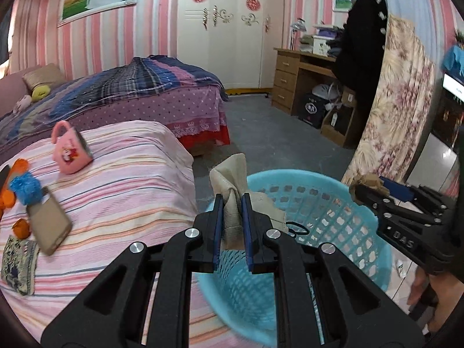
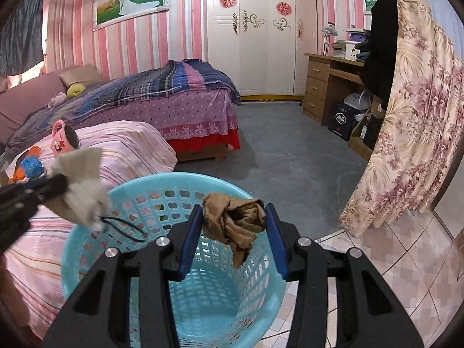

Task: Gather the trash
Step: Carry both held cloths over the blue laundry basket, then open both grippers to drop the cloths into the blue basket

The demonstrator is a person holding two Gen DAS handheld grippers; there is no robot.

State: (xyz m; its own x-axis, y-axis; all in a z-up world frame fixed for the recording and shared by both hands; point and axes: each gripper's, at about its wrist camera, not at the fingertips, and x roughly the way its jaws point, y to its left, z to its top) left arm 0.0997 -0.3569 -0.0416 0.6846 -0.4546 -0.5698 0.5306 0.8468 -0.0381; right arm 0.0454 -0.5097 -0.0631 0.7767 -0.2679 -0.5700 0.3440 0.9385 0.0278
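While both loads hang over the bin: status as below.

Left gripper (image 1: pixel 232 226): fingers clenched on beige cloth scrap (image 1: pixel 229 179); scrap stands up out of the tips, a fold trails down between them.
Right gripper (image 2: pixel 233 233): fingers wider apart than the left's, crumpled brown wad (image 2: pixel 232 220) spanning the gap; reads as grasped, though contact at the right pad not fully clear.
Basket (image 2: pixel 95 203): light blue, perforated, on floor beside the pink striped bed (image 1: pixel 130 179); mouth open upward, interior looks bare as far as visible.
Key relation: basket mouth lies directly below and slightly fwd of both sets of fingers; drop path vertical. Judged: release alone should suffice, no reach needed.
Nearer hand: right wad sits more over the centre of the opening; left scrap nearer the bed-side rim, so greater risk of catching the rim or falling outside.
Wad long axis: dangling tail points down into basket.
Left view only: phone-like slab (image 1: pixel 49 223), blue scrunched item (image 1: pixel 24 188), orange pieces (image 1: pixel 21 229) on bed, poss. further trash; pink mug (image 1: pixel 71 150) there too.
Right view only: basket floor; thin black loop (image 2: pixel 124 226) hanging by the left scrap, attachment cannot tell.
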